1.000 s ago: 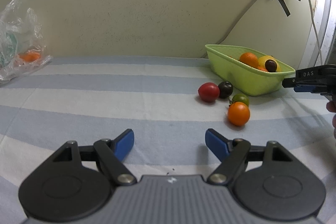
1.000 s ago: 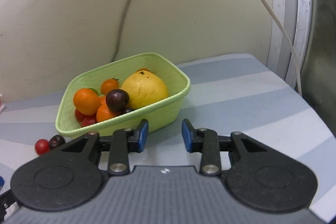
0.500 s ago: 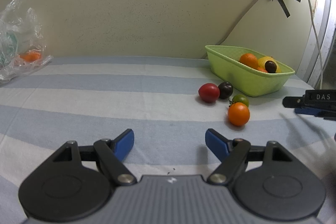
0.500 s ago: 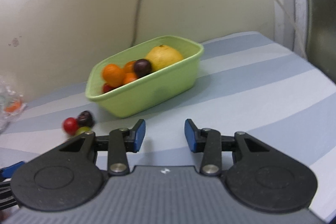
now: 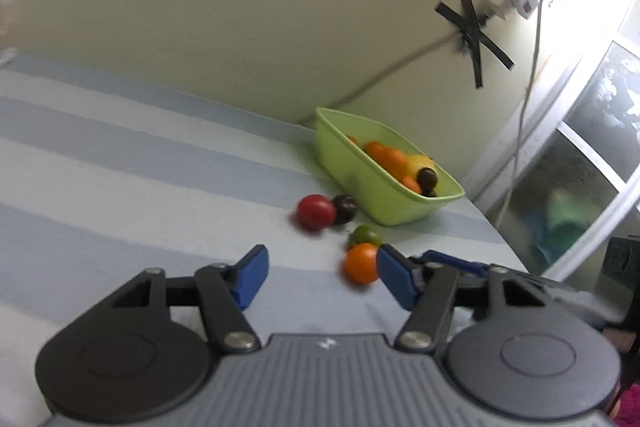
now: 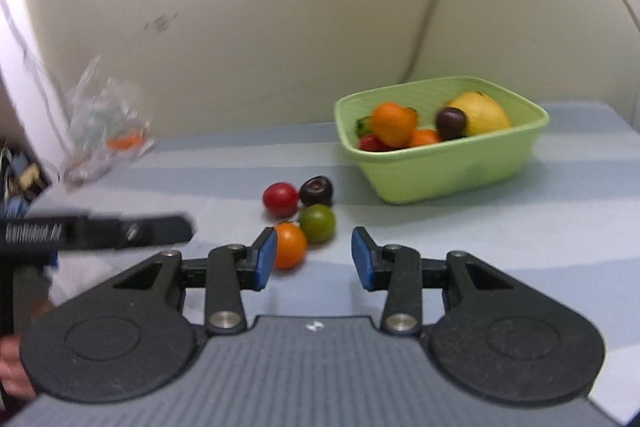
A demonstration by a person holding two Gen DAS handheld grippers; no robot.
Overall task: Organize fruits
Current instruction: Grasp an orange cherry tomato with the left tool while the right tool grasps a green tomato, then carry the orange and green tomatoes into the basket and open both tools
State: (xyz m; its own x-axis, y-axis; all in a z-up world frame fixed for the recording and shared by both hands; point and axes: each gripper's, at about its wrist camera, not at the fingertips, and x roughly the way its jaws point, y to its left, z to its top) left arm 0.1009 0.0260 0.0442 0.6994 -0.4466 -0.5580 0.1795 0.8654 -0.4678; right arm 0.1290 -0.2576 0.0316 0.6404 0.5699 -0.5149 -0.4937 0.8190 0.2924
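Observation:
A light green basket (image 6: 452, 171) (image 5: 384, 199) holds a yellow fruit (image 6: 480, 113), oranges and a dark plum. On the striped cloth beside it lie a red tomato (image 6: 281, 199) (image 5: 315, 211), a dark plum (image 6: 317, 190) (image 5: 345, 207), a green tomato (image 6: 317, 223) (image 5: 365, 235) and an orange fruit (image 6: 290, 245) (image 5: 361, 263). My right gripper (image 6: 314, 261) is open and empty, just short of the orange and green fruits. My left gripper (image 5: 322, 277) is open and empty, the orange fruit just inside its right fingertip.
A clear plastic bag (image 6: 104, 131) with something orange in it lies at the far left by the wall. A taped cable (image 5: 472, 27) runs down the wall. A window frame (image 5: 580, 187) borders the table's right edge. The left gripper's arm (image 6: 96, 231) shows at left.
Both grippers have swung toward the loose fruits. The right gripper opened wider and turned left from the basket. The left gripper moved right and closer to the orange fruit.

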